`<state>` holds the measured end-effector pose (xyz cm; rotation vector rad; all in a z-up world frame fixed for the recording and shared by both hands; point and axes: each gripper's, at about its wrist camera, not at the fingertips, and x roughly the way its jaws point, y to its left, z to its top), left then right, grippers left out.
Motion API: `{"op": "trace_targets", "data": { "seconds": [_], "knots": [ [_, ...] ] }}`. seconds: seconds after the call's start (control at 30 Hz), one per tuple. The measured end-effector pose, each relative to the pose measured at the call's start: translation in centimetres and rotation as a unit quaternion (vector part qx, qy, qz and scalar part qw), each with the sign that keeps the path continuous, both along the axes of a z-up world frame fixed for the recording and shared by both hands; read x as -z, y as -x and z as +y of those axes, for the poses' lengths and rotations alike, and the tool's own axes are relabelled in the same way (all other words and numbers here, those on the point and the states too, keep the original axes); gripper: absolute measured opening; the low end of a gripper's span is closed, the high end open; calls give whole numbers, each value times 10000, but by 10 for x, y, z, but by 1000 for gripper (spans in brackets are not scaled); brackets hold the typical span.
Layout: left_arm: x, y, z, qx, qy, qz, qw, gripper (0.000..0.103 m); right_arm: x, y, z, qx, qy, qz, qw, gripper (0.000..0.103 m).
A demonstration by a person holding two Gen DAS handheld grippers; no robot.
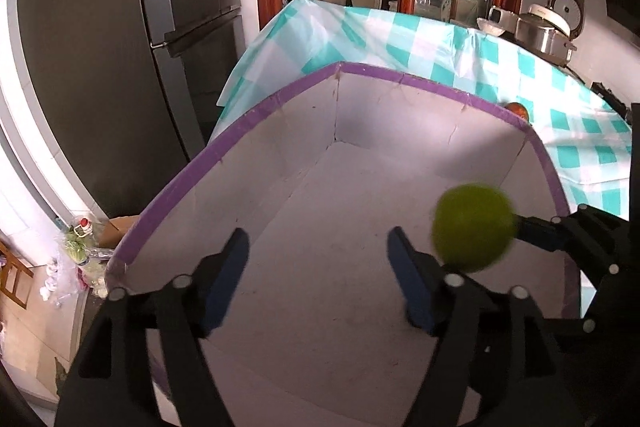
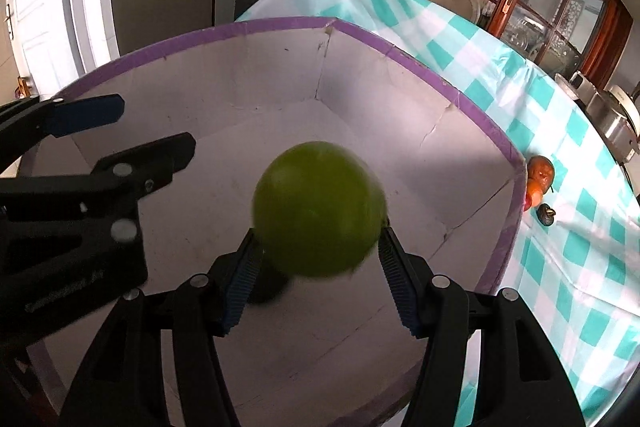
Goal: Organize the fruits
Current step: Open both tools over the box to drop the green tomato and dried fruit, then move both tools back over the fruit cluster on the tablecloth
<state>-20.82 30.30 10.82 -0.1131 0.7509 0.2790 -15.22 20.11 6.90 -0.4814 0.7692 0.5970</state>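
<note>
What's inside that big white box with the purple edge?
The box shows only bare white floor. The green fruit is above it at the right claw, not lying inside. The floor beneath the fruit and claws is hidden.

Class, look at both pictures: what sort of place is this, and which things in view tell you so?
Most likely a home kitchen. A tall dark double-door refrigerator stands at the left, a white rice cooker and steel pot sit on a counter, and a teal-and-white checked tablecloth covers the table.
</note>
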Motion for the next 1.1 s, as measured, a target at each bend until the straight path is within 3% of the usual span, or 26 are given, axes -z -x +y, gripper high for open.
{"op": "trace_targets", "data": {
  "seconds": [0.1,0.27,0.37,0.43,0.53,0.63,0.73,0.8,0.9,0.97,1.03,1.1],
  "knots": [
    [-1,2,-1,-10,-14,-53,10000,82,-1,3,-1,-67,-66,-11,10000,73],
    [-5,4,-6,-113,-204,-156,9996,92,-4,7,-4,-107,-216,-238,9994,80],
    [-9,7,-8,-283,-365,-299,9985,94,-13,13,-16,-134,-664,-465,9966,80],
    [-17,16,-9,-484,-406,-634,9960,96,-27,17,-33,-162,-1154,-705,9907,80],
    [-43,39,-23,-611,-546,-1462,9859,98,-49,21,-72,-104,-1972,-1121,9739,84],
    [-70,61,-57,-320,-838,-2308,9689,101,-65,14,-129,221,-2885,-1314,9482,86],
    [-83,72,-100,161,-1016,-2844,9532,101,-64,-1,-181,817,-3304,-1344,9307,89],
    [-85,71,-135,690,-995,-2927,9485,101,-56,-16,-219,1398,-3395,-1296,9211,89],
    [-75,59,-195,1434,-1147,-2797,9424,101,-38,-30,-279,2342,-3551,-1316,8954,89],
    [-65,44,-225,1805,-1044,-2730,9391,101,-26,-37,-310,2849,-3496,-1281,8833,89],
    [-46,13,-251,2020,-786,-2483,9441,101,-13,-46,-341,3275,-3356,-1140,8759,89],
    [-24,-31,-265,2116,-262,-2132,9534,101,-1,-53,-359,3601,-3180,-1015,8712,89]
  ]
}}
